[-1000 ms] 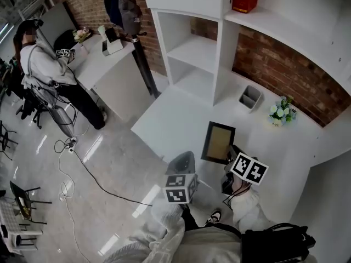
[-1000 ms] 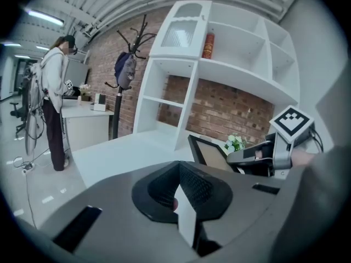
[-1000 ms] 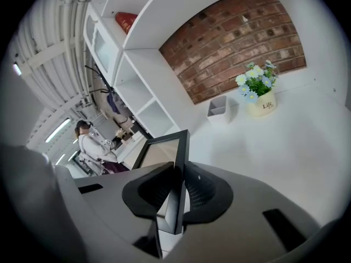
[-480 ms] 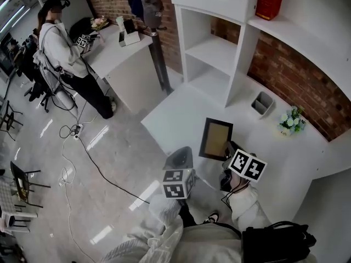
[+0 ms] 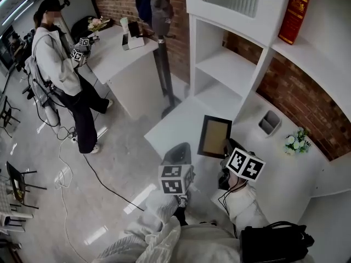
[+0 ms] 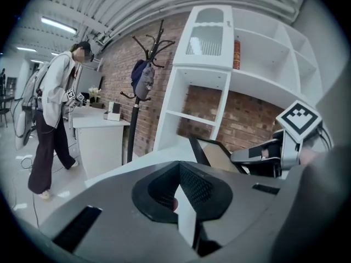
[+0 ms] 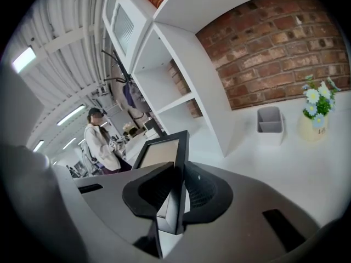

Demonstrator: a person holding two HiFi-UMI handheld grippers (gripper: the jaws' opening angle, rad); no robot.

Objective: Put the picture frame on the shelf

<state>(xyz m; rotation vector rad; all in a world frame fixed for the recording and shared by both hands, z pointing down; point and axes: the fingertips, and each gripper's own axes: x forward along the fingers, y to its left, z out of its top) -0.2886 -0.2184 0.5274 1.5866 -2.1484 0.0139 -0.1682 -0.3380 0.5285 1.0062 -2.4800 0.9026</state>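
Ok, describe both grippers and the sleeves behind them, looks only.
Left gripper and right gripper: matte grey bodies, black finely textured fingers. Each carries a white cube printed with black square markers. Thin dark cables loop beside the right one. Sleeves are pale, off-white, loose fabric.

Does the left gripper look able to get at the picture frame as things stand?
Probably yes: the left gripper, shut, sits beside the picture frame with nothing between; the right gripper holds its far edge.
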